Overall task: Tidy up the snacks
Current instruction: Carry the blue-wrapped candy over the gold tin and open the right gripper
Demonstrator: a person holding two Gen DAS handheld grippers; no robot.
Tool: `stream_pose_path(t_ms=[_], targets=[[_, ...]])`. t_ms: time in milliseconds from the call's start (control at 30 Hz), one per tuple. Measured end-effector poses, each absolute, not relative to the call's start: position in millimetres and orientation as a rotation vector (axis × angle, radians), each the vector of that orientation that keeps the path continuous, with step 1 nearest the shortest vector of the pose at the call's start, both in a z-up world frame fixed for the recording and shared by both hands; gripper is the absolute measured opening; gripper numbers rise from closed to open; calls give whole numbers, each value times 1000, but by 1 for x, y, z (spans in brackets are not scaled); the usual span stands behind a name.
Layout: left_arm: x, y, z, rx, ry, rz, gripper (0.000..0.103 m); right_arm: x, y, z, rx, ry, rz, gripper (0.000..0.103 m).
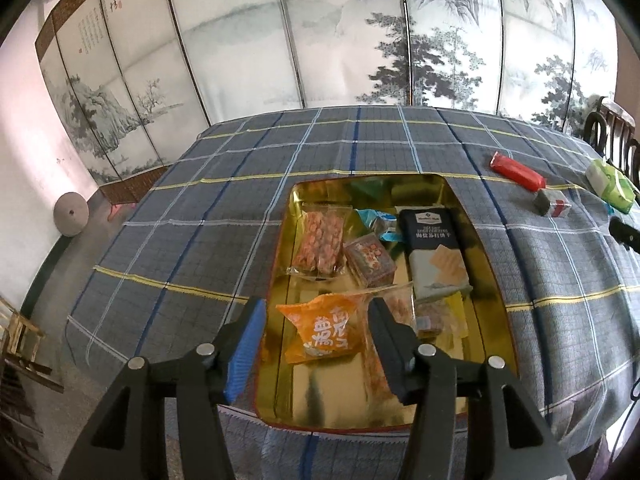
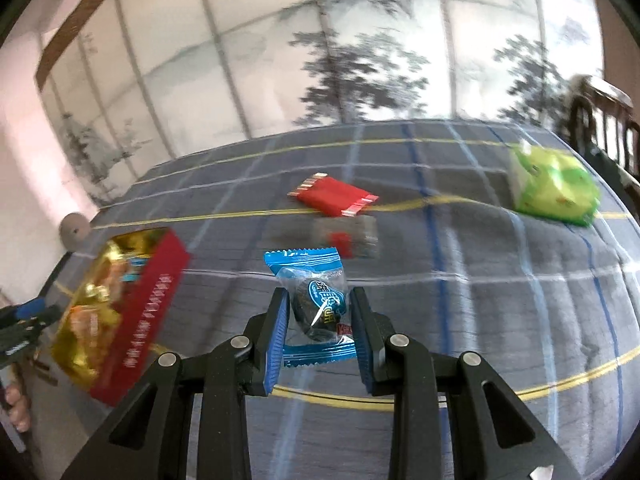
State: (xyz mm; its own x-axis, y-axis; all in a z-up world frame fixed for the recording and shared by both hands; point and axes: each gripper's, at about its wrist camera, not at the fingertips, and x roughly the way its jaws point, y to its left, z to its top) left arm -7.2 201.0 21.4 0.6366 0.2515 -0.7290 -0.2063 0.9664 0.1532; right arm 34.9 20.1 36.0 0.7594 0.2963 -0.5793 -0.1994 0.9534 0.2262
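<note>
The right gripper point(image 2: 318, 320) clenches a blue candy point(image 2: 316, 304) only by its wrapper above the tabletop point(image 2: 480, 320), so it may slip before reaching the tin point(image 2: 140, 312) at left, where the left gripper point(image 1: 318, 328) hangs open.

**Snack count, tin and tabletop**

You have one gold-lined tin point(image 1: 288, 240) holding at least six packets: one orange packet point(image 1: 324, 330), one dark cracker box point(image 1: 434, 252), two clear peanut-candy packs point(image 1: 322, 242), one small red-printed pack point(image 1: 370, 260) and one blue wrapper point(image 1: 380, 222). Outside it you have four: one red bar point(image 2: 334, 196), one green pack point(image 2: 554, 190), one small clear packet point(image 2: 348, 236) and one blue candy point(image 2: 316, 304).
</note>
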Motion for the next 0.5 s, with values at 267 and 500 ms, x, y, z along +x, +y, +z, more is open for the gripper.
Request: stream_pose_path(t_ms=[267,500], targets=[[-16,211,20,35,841,270,55,19,98,68,110,625,450,28],[-23,226,15,5,853,286,55,15,156,76,101,648,574,28]])
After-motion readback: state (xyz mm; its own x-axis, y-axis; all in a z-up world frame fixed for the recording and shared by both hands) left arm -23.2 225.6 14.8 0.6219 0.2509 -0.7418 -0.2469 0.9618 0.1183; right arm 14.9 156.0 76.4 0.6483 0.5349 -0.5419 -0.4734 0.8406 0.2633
